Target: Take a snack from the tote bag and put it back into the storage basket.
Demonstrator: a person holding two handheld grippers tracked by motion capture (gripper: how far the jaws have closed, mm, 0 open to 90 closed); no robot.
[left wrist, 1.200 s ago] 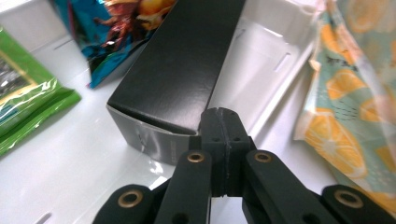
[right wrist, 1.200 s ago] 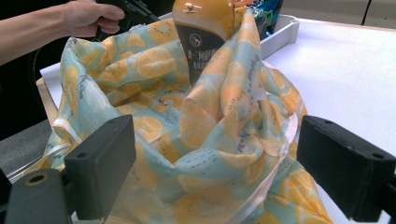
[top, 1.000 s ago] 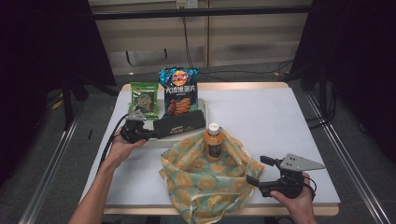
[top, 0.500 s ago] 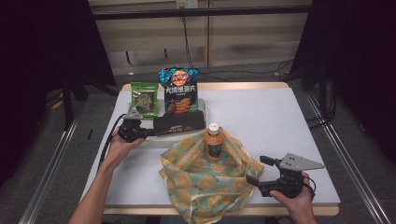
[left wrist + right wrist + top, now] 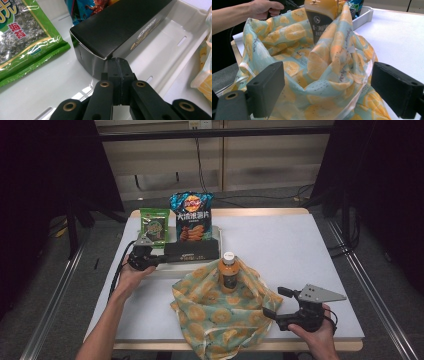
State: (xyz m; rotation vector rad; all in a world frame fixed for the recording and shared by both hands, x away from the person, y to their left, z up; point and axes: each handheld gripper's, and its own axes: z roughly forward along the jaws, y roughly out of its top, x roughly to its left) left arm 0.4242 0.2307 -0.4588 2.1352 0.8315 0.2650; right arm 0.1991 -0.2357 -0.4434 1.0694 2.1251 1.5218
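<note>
Our left gripper (image 5: 119, 62) is clenched with nothing between its jaws, its tip against the near end of the black box (image 5: 117, 27) in the white tray (image 5: 172, 47), probably to nudge it. Our right gripper (image 5: 324, 92) gapes before the citrus-print bag (image 5: 319, 75) holding the bottle (image 5: 322, 15) ahead.

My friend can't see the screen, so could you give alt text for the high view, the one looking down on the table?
An orange juice bottle stands in a crumpled orange-print cloth bag on a white table. The left gripper, shut, meets a black box in a white tray, beside a green seaweed packet and blue chip bag. The right gripper is open by the bag.
</note>
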